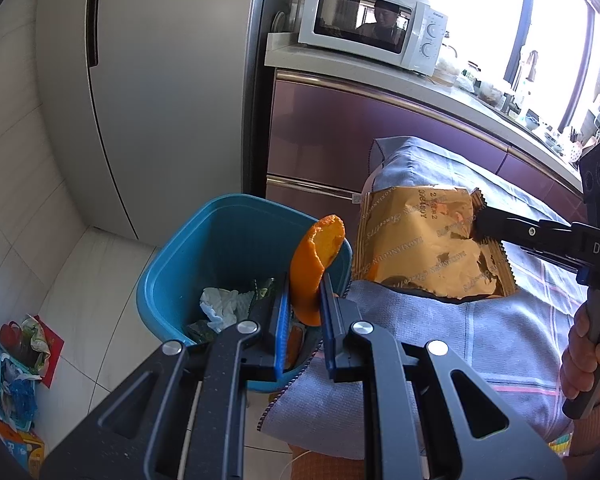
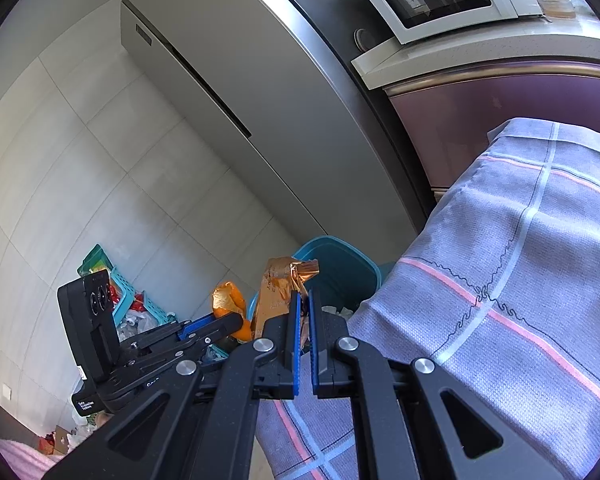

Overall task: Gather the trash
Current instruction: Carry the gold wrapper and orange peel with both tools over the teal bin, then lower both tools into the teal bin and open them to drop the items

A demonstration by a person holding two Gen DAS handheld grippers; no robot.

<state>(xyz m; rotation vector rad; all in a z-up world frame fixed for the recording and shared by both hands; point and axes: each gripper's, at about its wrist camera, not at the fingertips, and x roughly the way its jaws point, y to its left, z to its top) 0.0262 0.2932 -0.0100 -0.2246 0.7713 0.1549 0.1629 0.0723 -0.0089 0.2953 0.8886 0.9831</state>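
Note:
My left gripper [image 1: 306,300] is shut on a curled piece of orange peel [image 1: 315,264], held above the open blue trash bin [image 1: 180,256]. The bin holds crumpled white tissue [image 1: 220,304] and other scraps. My right gripper [image 2: 305,300] is shut on the edge of a gold snack wrapper [image 2: 278,284], which hangs over the table edge by the bin [image 2: 344,268]. In the left wrist view that wrapper [image 1: 420,244] spreads flat over the blue-grey checked cloth [image 1: 500,332], with the right gripper [image 1: 480,226] pinching its right side. The left gripper [image 2: 236,322] and peel [image 2: 228,300] show in the right wrist view.
A tall grey fridge [image 1: 160,100] stands behind the bin. Purple cabinets [image 1: 380,128] carry a white microwave [image 1: 376,26]. Baskets of clutter [image 1: 8,364] sit on the tiled floor at the left. A hand [image 1: 584,344] grips the right tool's handle.

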